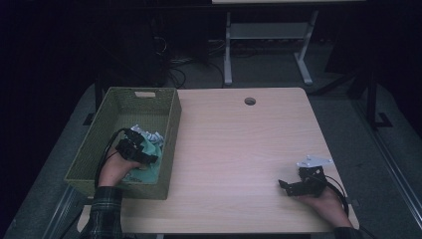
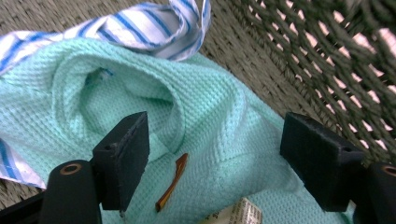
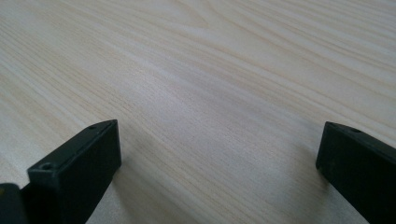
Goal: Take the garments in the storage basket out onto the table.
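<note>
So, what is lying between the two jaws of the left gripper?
In the left gripper view, the mint green cloth lies bunched between the open jaws of the left gripper, with a small orange strip on it.

baskets: 1 [image 1: 112, 130] | cloths: 2 — mint cloth [image 2: 205, 121], striped cloth [image 2: 116, 30]

Mint cloth [image 2: 205, 121] (lower edge) cut off below

At nine o'clock on the surface [image 1: 239, 144], the left gripper [image 1: 144, 152] reaches into a green basket [image 1: 171, 124] over a mint cloth [image 1: 152, 167], probably touching it. The right gripper [image 1: 288, 186] rests at four o'clock, jaws apart.
</note>
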